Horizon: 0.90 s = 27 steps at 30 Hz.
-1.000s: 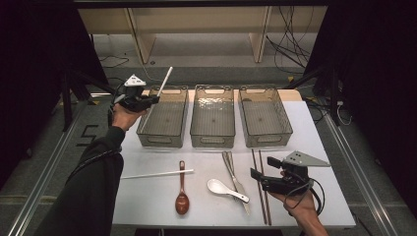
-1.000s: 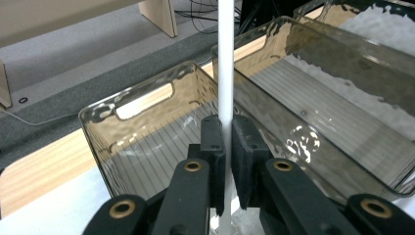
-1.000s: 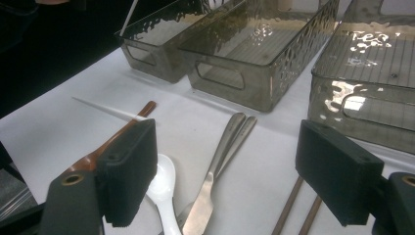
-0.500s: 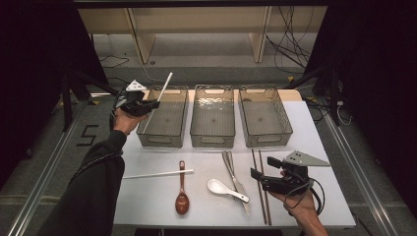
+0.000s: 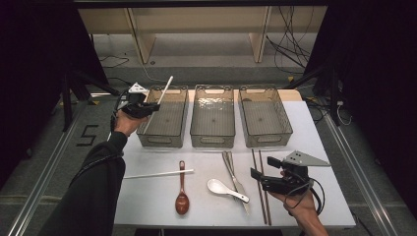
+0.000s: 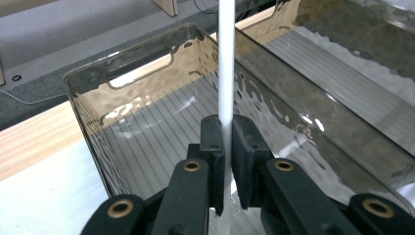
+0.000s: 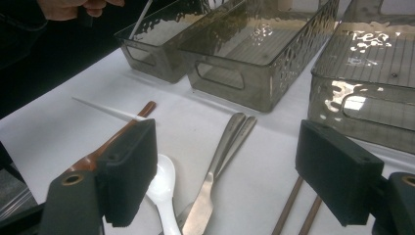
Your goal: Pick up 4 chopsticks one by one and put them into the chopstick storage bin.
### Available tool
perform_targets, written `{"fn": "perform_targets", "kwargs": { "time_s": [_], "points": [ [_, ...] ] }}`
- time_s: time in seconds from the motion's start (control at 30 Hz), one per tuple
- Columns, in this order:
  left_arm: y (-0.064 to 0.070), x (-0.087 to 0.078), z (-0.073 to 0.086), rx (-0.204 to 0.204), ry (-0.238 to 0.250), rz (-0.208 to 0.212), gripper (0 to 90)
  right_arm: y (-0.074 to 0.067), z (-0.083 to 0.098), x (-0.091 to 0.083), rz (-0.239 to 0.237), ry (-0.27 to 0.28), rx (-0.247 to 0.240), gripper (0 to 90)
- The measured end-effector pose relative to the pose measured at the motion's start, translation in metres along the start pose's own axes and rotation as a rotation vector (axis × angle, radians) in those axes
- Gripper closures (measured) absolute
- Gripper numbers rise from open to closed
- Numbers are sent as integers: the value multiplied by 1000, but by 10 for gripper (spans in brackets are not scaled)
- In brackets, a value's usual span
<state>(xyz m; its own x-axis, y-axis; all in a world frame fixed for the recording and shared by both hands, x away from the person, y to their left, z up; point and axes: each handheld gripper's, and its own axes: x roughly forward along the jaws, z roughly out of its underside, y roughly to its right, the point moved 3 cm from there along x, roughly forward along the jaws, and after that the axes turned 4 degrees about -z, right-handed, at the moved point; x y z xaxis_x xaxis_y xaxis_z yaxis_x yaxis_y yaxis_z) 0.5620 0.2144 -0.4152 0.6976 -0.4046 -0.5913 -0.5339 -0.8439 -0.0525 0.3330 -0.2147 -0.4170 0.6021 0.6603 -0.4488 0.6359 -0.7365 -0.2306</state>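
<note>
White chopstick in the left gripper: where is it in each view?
High view: white chopstick upper left, slanting over the left bin.
Left gripper view: upright at centre, pinched in the left gripper.
Right gripper view: top left, by the hand.
Shared landmark: the left bin.

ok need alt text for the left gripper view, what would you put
The left tool is shut on a thin white chopstick, which stands upright between its black pads and runs out of the top of the frame. Behind and below it is a clear smoky plastic bin with a cut-out handle and ribbed floor, sitting on a white table.
</note>
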Motion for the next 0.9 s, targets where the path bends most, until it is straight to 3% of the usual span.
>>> {"fn": "perform_targets", "kwargs": {
  "time_s": [0.23,0.27,0.4,0.43,0.5,0.53,0.6,0.63,0.67,0.87,0.9],
  "points": [
    [-1,2,4,10,-42,-30,814,-1,0,1,-4,-7,-1,245],
    [-2,1,4,10,-45,-37,750,0,0,1,-2,-5,0,245],
    [-1,-9,5,18,-48,-46,664,1,0,0,1,-3,5,245],
    [-1,-13,5,1,-41,-36,664,1,0,0,1,-3,5,245],
    [3,-22,6,-70,-35,21,556,1,0,0,2,-2,2,244],
    [6,-28,8,-75,-43,32,517,1,0,0,2,-1,1,245],
    [15,-38,12,-45,-43,45,465,1,0,0,2,-4,2,245],
    [25,-47,15,-8,-71,59,415,1,1,1,2,-6,5,244],
    [25,-47,15,-8,-71,59,387,1,1,1,2,-6,5,244],
    [56,-66,27,92,-153,130,278,0,1,0,5,-9,2,244],
    [60,-69,29,94,-153,144,278,0,1,0,5,-9,2,244]
  ]
}}
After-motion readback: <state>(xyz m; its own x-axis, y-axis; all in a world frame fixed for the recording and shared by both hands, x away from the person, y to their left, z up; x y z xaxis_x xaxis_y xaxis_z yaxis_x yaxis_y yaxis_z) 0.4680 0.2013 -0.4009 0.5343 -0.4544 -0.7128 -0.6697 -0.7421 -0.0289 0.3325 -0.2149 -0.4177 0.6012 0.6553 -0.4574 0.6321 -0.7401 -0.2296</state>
